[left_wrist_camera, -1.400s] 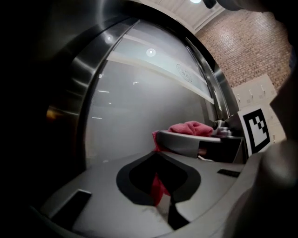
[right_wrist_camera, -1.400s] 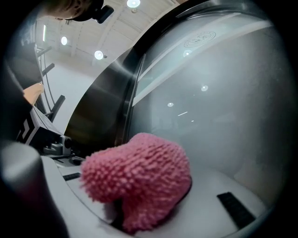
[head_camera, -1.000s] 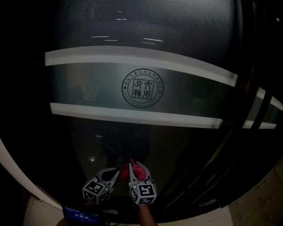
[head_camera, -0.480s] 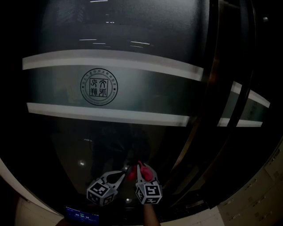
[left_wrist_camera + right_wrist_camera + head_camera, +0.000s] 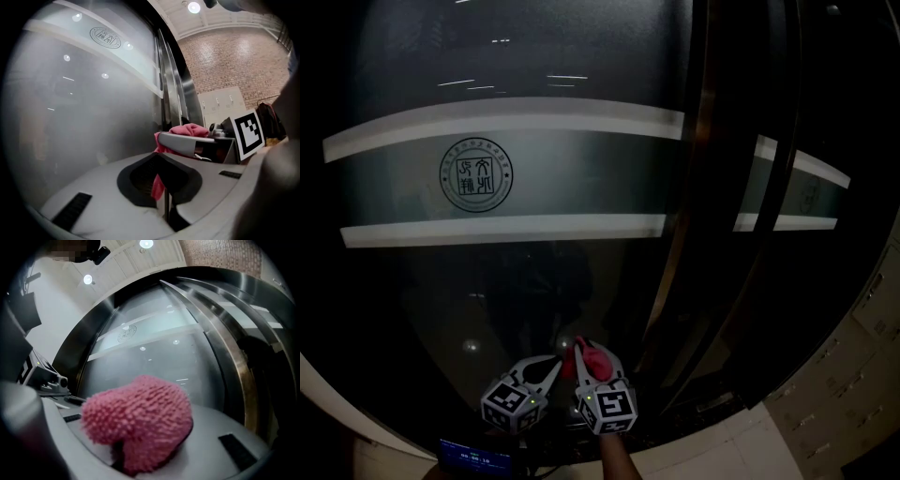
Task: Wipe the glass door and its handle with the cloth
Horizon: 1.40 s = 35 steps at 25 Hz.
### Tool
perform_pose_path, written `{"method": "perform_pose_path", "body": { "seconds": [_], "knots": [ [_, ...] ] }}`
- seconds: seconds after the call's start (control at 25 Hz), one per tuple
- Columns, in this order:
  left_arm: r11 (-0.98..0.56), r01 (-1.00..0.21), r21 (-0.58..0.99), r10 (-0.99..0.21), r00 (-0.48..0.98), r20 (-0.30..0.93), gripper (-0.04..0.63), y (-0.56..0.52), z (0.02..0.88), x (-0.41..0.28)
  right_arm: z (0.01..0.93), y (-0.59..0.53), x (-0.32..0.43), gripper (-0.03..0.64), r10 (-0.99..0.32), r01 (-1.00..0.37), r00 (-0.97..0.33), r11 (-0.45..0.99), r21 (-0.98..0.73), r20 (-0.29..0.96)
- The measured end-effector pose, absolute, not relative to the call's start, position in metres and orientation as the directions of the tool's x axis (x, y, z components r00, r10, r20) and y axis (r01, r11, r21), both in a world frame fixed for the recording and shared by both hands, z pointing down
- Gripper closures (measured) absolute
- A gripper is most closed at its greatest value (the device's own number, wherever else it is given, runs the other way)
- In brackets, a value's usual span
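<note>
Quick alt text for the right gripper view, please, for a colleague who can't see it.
A bunched pink cloth sits clamped in the right gripper, filling the lower middle. Beyond it stands the glass door with a pale frosted band and a round emblem, and metal bars run along its right side.

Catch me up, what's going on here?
A person stands at a dark glass door with a tool in each hand. The right tool is shut on a fluffy pink cloth, held low and close to the glass. The left tool sits right beside it, jaws together, apparently gripping nothing. Whether the cloth actually touches the glass can't be told.
</note>
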<state>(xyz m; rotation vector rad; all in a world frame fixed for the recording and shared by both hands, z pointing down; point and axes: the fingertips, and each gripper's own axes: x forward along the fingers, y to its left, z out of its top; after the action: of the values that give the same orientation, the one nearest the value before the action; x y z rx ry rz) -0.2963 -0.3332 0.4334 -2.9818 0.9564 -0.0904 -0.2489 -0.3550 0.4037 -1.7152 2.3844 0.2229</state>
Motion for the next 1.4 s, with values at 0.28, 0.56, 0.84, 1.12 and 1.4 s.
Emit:
{"method": "perform_pose_path", "body": {
  "seconds": [0.28, 0.56, 0.84, 1.12, 1.4],
  "knots": [
    [-0.883, -0.468, -0.037, -0.469, 0.882, 0.041, 0.583, -0.287, 0.444, -0.313, 0.409, -0.282, -0.274, 0.558, -0.946, -0.972, -0.225, 0.236, -0.02, -0.233],
    [-0.958, -0.286, -0.021, -0.287, 0.956, 0.058, 0.583, -0.216, 0.451, -0.244, 0.414, -0.204, -0.209, 0.558, -0.979, -0.998, -0.045, 0.053, -0.035, -0.2],
    [-0.988, -0.151, -0.041, -0.152, 0.988, 0.035, 0.583, -0.158, 0.449, -0.11, 0.405, -0.143, -0.089, 0.558, -0.971, -0.997, 0.073, -0.063, -0.049, -0.229],
    [-0.979, -0.191, -0.069, -0.188, 0.981, -0.041, 0.583, -0.141, 0.417, 0.042, 0.373, -0.122, 0.054, 0.558, -0.967, -1.0, 0.021, -0.023, 0.004, -0.252],
    [-0.951, -0.297, -0.084, -0.293, 0.954, -0.058, 0.583, -0.172, 0.377, 0.149, 0.337, -0.157, 0.16, 0.558, -0.957, -0.994, -0.104, 0.092, 0.055, -0.272]
  ]
}}
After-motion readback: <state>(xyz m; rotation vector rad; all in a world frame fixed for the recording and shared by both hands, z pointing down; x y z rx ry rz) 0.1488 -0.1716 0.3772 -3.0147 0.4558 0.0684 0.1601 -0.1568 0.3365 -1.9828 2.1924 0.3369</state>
